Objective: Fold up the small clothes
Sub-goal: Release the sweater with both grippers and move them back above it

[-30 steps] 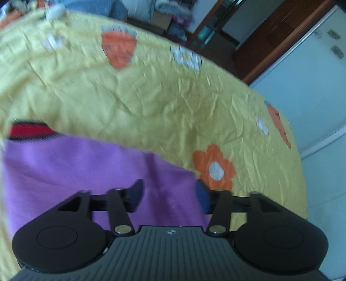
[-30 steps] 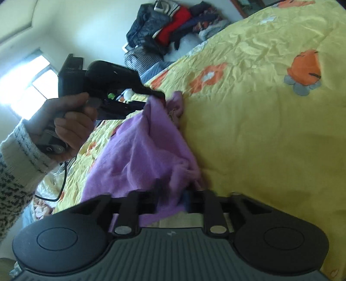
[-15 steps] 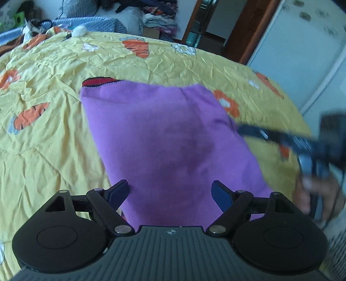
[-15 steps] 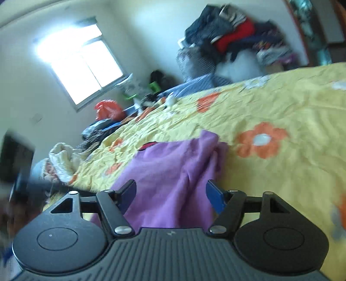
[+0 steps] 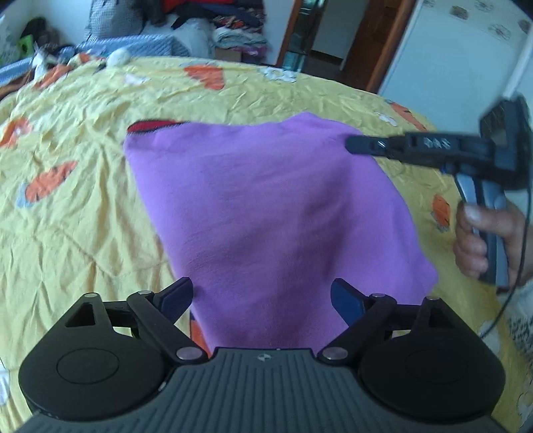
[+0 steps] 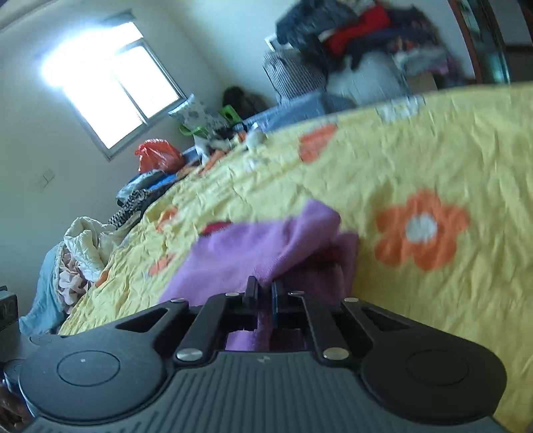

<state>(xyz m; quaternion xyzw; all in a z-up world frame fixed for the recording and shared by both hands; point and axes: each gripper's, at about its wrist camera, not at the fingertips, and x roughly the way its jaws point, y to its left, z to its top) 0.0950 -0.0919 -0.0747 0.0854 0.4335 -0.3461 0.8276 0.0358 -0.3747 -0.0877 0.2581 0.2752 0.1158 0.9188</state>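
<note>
A small purple garment [image 5: 266, 206] with a red trim [image 5: 150, 126] at its far left corner lies spread on the yellow flowered bed cover [image 5: 83, 216]. My left gripper [image 5: 263, 293] hovers over the near edge; its jaws are opening, astride the cloth without pressing it. In the left wrist view my right gripper [image 5: 353, 146], held by a hand [image 5: 479, 239], pinches the garment's far right corner. The right wrist view shows that gripper [image 6: 265, 289] shut on a raised fold of the purple garment [image 6: 253, 246].
Piled clothes [image 5: 233, 30] and a doorway stand beyond the bed's far side, with a white wardrobe [image 5: 449, 50] at the right. In the right wrist view there is a window [image 6: 110, 86], a red bag [image 6: 158, 155] and a heap of laundry [image 6: 83, 246].
The left gripper let go, drew back over the near edge and spread wider. The right gripper released the cloth, opened, then shut on the garment's right corner. The garment now lies flatter.
</note>
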